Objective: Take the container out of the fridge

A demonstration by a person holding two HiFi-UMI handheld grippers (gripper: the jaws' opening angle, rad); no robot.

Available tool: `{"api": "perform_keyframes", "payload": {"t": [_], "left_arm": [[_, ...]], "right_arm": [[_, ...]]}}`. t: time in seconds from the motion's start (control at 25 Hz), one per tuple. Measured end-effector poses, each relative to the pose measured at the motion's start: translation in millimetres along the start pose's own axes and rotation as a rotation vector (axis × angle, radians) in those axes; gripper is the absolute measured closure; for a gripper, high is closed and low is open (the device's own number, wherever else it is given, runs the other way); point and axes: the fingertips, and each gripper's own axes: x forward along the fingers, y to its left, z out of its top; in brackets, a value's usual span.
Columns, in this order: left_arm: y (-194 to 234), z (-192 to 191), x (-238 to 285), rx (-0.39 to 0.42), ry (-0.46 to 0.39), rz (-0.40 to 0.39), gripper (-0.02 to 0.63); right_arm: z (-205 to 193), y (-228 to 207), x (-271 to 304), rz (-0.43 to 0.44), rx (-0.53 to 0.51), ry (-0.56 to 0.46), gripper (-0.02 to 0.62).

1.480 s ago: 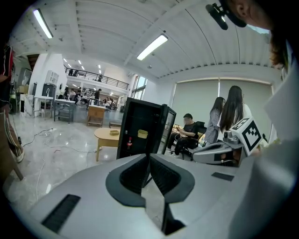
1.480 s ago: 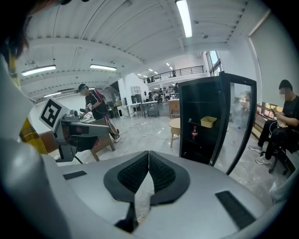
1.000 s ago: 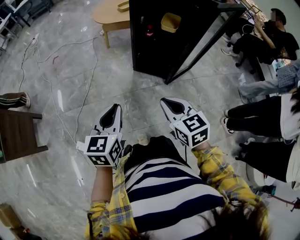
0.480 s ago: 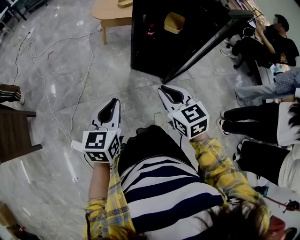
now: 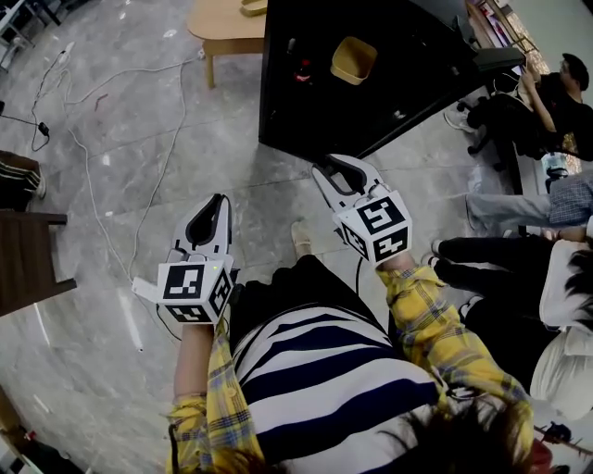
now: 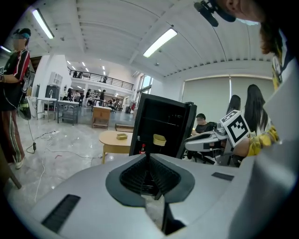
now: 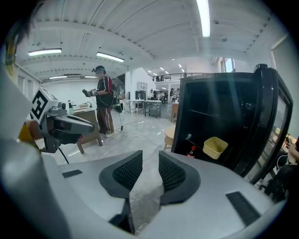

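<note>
Container: yellow tub (image 5: pixel 353 59) on a shelf inside the black fridge (image 5: pixel 398 83), top centre of the head view. Up and ahead of both tools, well apart from each.
Container from the tools: in the right tool view the tub (image 7: pixel 214 147) sits right of and above the jaw tips. In the left tool view it (image 6: pixel 159 139) shows small, just above the jaw line.
Right tool: (image 5: pixel 341 164) nearer the fridge, at its lower front edge. Jaws stand slightly apart with a narrow gap (image 7: pixel 150 156), only floor between them.
Left tool: (image 5: pixel 220 198) lower left of the fridge, over bare floor. Jaws pressed together (image 6: pixel 149 158), holding nothing.
Materials: tub is smooth, rounded-square, open-topped. Fridge is matte black and boxy, door (image 7: pixel 273 121) swung open to the right. Jaw pads are black and ribbed in grey shells.
Neighbour on shelf: small red-capped bottle (image 5: pixel 303 69) left of the tub, apart from it.
Floor: glossy grey marble (image 5: pixel 213 148).
Room: open floor between tools and fridge. Round wooden surface (image 5: pixel 227 23) just left of the fridge. Seated people (image 5: pixel 556 93) crowd the right edge.
</note>
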Motion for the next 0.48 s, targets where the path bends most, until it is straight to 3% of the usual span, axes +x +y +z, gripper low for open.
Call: {"api": "perform_keyframes", "payload": {"t": [0.48], "left_arm": [[0, 5, 89, -0.045, 0.034, 0.037, 0.569]], "right_arm": [[6, -89, 60, -0.013, -0.093, 0.051, 0.497]]}}
